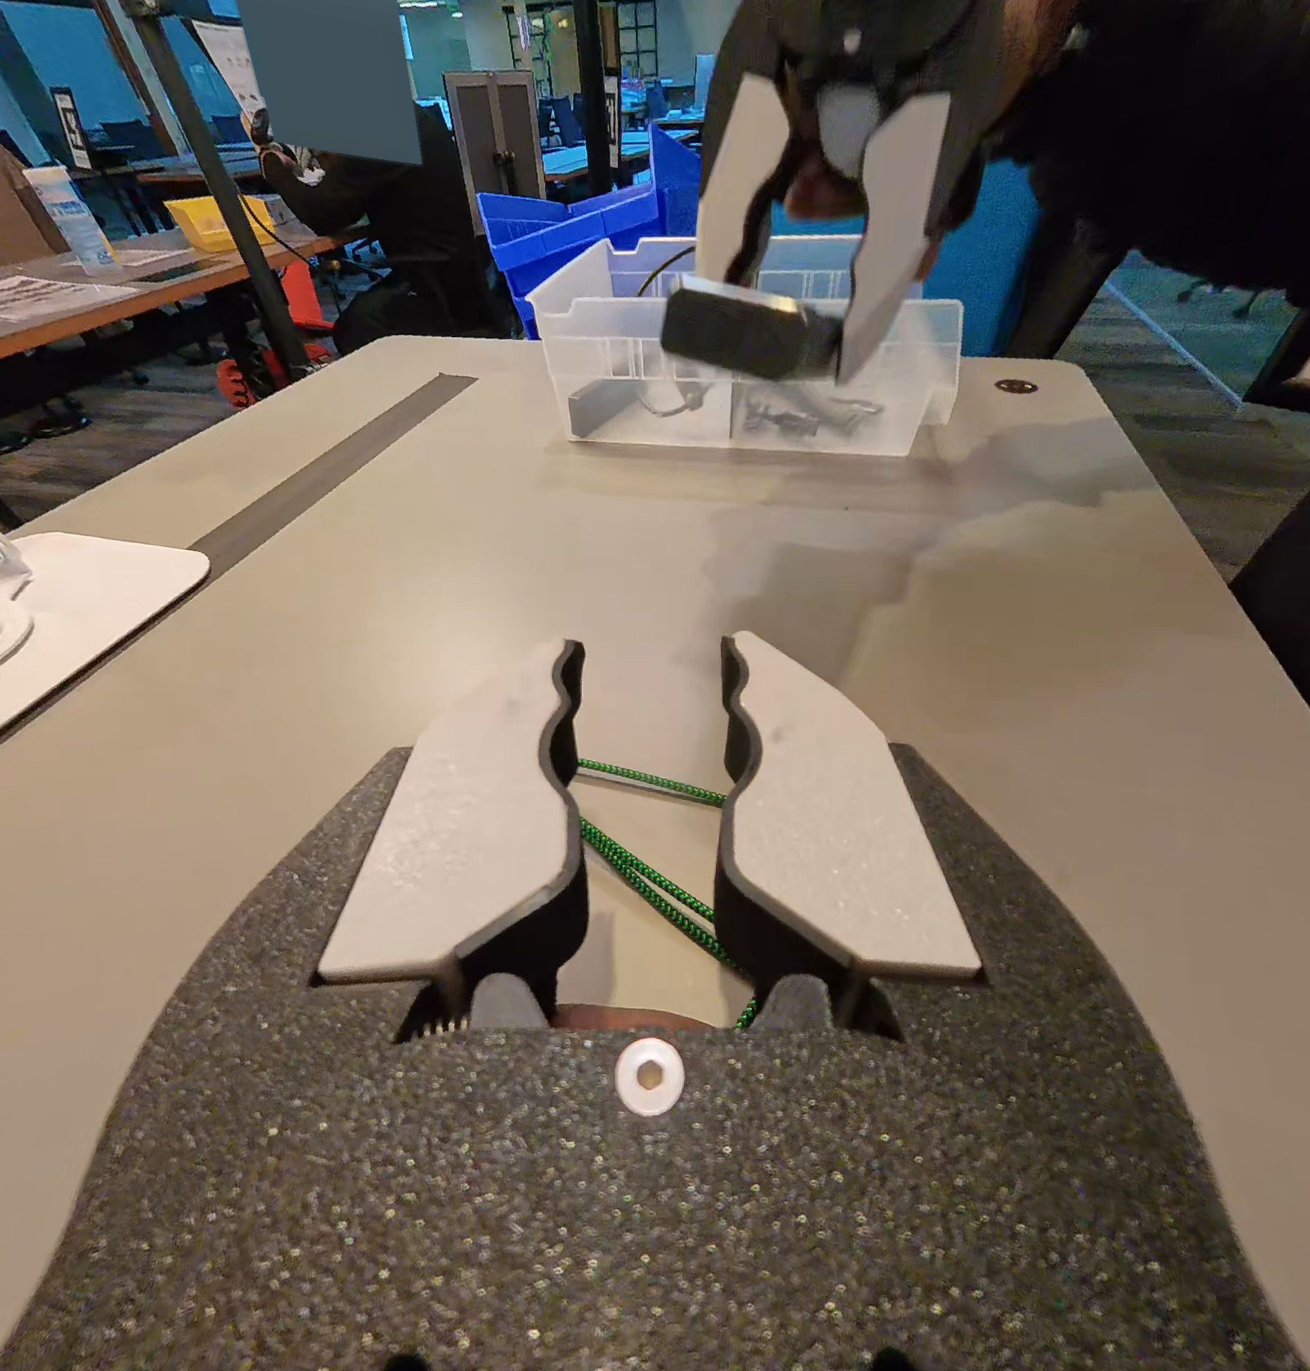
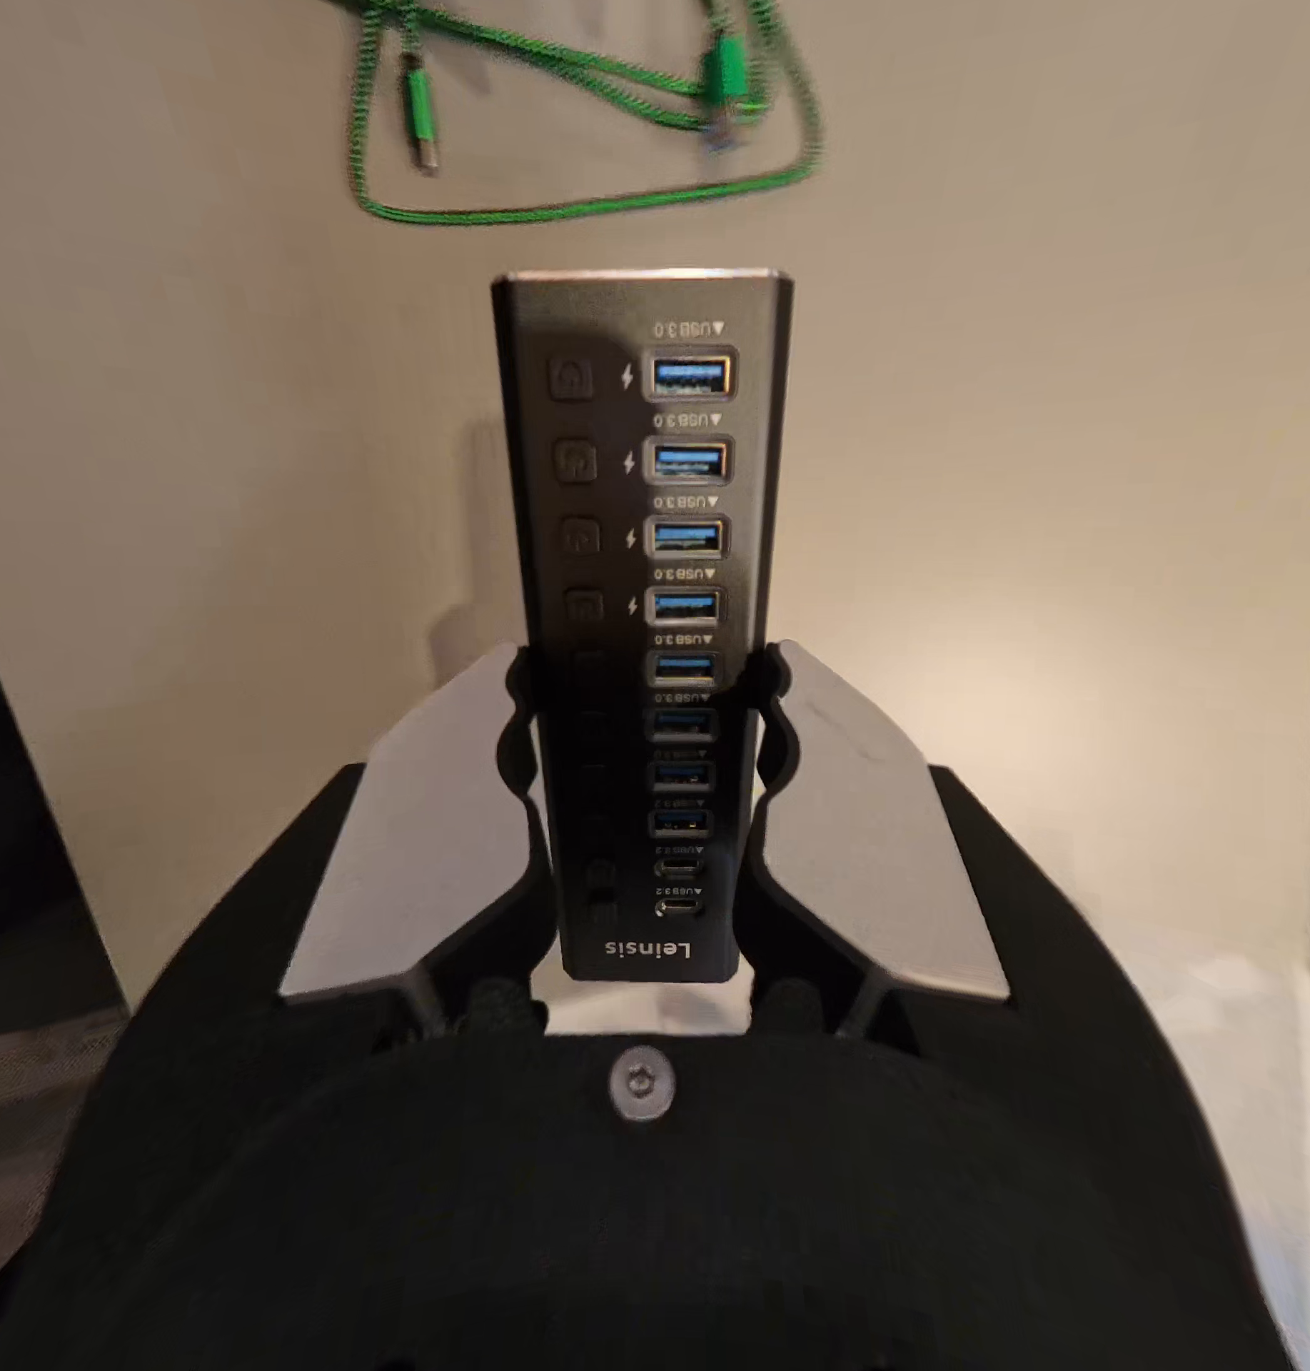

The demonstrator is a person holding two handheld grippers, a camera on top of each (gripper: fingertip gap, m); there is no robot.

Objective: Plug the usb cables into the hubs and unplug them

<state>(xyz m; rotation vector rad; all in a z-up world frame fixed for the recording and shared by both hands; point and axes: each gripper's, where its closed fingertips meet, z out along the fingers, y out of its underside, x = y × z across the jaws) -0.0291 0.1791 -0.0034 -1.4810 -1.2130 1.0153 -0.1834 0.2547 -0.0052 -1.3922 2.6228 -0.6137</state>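
Black hub [image 2: 640, 593] clamped lengthwise in the right gripper [image 2: 643, 731], ports up — green cable [image 2: 563, 200] lies straight ahead. Left gripper [image 1: 652, 712] is nearer it — empty, jaws apart, right over its strands.

Beige table [image 1: 414, 593], seemingly open-plan office.

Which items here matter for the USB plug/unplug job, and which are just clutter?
Job items:
- black hub, clamped in the right gripper, ports empty
- green cable, loose on the table, both plugs free
- left gripper, open above the cable

Clutter:
- clear bin at the table's far edge
- blue bins behind it
- white stand base
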